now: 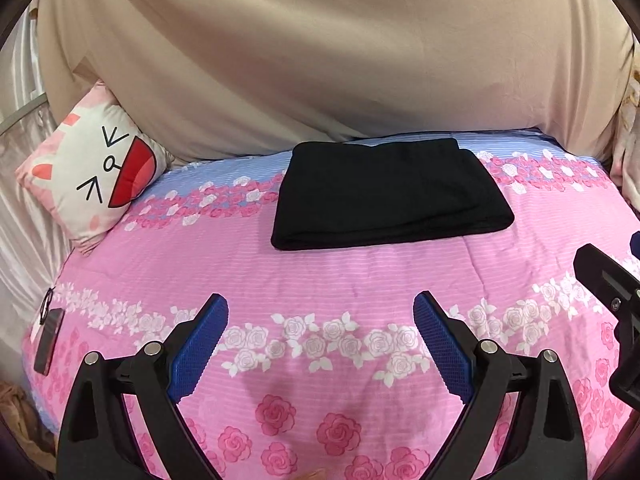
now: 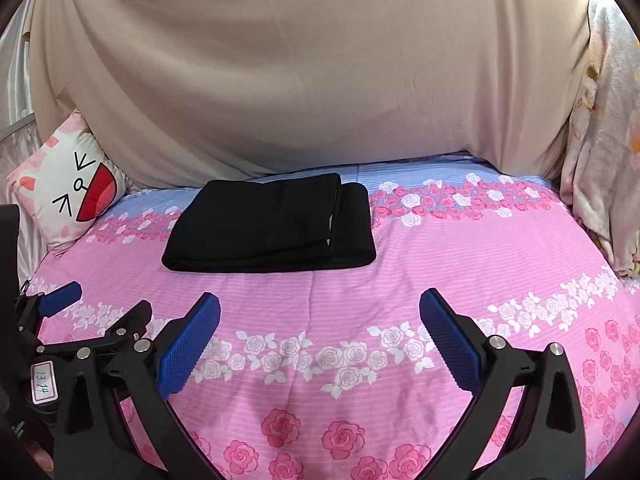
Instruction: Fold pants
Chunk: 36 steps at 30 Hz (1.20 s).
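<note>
Black pants (image 1: 388, 194) lie folded into a flat rectangle on the pink rose-print bedspread (image 1: 320, 272), toward the far side of the bed. They also show in the right wrist view (image 2: 272, 226). My left gripper (image 1: 320, 344) is open and empty, held above the bedspread well in front of the pants. My right gripper (image 2: 320, 340) is open and empty too, in front of the pants and to their right. The left gripper's body shows at the left edge of the right wrist view (image 2: 60, 320).
A white and pink cat-face pillow (image 1: 88, 176) leans at the far left. A beige sheet (image 1: 320, 60) hangs behind the bed. A floral blanket (image 2: 600, 140) hangs at the right. A dark phone-like object (image 1: 48, 340) lies at the bed's left edge.
</note>
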Tool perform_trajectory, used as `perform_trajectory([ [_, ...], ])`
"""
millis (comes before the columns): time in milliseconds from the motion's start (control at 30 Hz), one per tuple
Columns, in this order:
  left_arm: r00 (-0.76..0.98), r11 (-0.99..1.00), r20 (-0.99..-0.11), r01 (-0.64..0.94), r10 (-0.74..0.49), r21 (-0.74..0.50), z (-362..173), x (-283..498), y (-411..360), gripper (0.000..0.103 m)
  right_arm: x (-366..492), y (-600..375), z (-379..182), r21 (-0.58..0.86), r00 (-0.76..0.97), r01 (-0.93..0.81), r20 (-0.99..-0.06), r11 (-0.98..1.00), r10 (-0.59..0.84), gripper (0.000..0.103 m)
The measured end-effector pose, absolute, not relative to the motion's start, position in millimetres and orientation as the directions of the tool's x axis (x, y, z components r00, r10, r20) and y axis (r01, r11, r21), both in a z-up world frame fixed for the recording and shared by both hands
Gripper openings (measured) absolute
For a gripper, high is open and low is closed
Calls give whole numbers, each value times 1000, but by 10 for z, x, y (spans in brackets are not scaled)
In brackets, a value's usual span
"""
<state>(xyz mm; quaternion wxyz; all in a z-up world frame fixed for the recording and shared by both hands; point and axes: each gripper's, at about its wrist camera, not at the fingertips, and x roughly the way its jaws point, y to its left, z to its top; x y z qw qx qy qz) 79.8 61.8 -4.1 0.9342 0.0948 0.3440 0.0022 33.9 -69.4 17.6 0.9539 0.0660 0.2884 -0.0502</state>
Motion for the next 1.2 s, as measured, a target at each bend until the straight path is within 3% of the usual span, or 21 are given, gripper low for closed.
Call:
perform_trajectory([
  [1200, 764, 983, -638, 31, 94, 181, 40, 1263, 902, 92, 816, -376, 206, 74, 826, 125, -560, 989, -63, 98],
])
